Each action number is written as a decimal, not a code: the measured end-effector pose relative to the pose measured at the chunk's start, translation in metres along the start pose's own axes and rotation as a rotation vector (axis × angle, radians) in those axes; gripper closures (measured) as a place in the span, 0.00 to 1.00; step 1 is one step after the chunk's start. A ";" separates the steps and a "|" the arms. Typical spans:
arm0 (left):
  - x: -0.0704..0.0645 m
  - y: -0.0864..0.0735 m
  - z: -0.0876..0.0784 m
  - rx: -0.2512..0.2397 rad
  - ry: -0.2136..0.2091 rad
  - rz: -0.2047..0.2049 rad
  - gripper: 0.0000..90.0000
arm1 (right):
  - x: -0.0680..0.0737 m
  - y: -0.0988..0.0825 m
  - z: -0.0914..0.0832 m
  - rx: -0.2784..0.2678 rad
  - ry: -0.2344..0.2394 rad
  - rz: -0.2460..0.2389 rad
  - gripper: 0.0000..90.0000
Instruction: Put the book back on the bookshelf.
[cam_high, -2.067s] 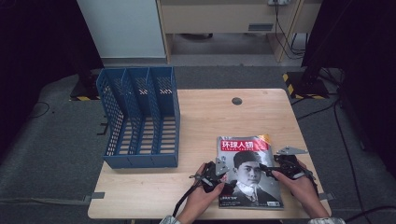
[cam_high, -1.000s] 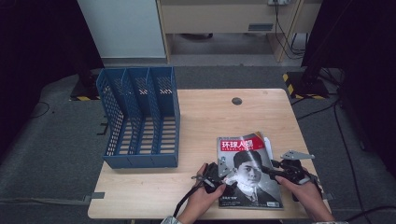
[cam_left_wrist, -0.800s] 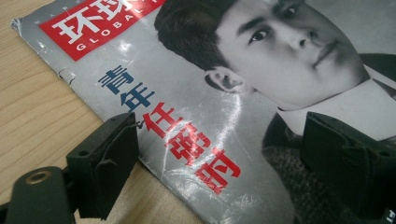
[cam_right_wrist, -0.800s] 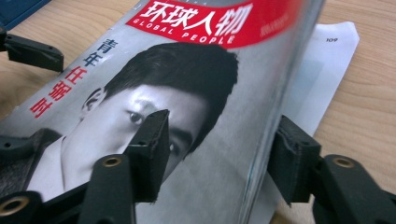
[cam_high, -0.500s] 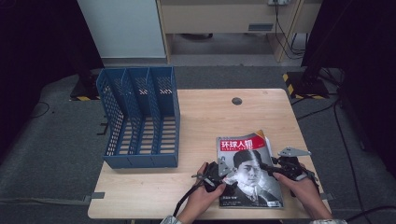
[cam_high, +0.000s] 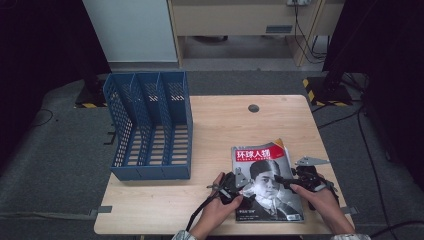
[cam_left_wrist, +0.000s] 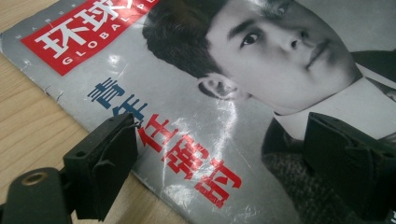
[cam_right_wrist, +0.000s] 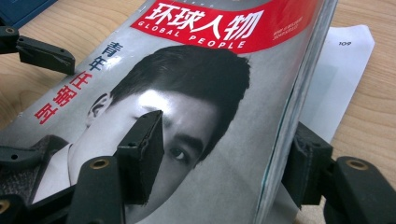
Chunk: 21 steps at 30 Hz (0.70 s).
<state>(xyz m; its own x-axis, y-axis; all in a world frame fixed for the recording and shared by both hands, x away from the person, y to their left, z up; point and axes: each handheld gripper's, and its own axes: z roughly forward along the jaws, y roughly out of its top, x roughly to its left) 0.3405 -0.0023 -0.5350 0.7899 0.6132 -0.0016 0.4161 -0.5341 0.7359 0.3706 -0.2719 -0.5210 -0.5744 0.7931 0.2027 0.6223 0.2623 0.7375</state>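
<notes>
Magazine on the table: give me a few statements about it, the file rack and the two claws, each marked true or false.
1. The magazine lies flat on the wooden table, cover up. True.
2. The magazine stands in a slot of the blue file rack. False: it lies on the table to the right of the rack, apart from it.
3. The left claw has its jaws apart over the magazine's left edge. True.
4. The right claw is clamped on a pen. False: its jaws straddle the magazine's right edge and have just been opening.
5. The file rack has five compartments. False: it has three.
</notes>
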 end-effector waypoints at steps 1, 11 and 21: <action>0.000 0.000 0.001 -0.001 -0.001 0.000 0.11 | 0.000 0.000 0.000 0.000 0.000 0.000 0.40; -0.001 0.001 0.001 -0.004 0.014 -0.007 0.11 | 0.002 -0.001 -0.001 -0.016 -0.065 -0.046 0.58; 0.006 -0.001 0.000 0.022 0.014 -0.073 0.05 | 0.000 -0.003 -0.002 -0.028 -0.063 -0.027 0.58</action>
<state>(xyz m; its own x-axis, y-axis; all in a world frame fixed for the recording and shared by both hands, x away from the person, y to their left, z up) 0.3446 0.0020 -0.5362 0.7506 0.6592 -0.0447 0.4822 -0.5004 0.7190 0.3677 -0.2734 -0.5216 -0.5557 0.8191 0.1421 0.5913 0.2692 0.7602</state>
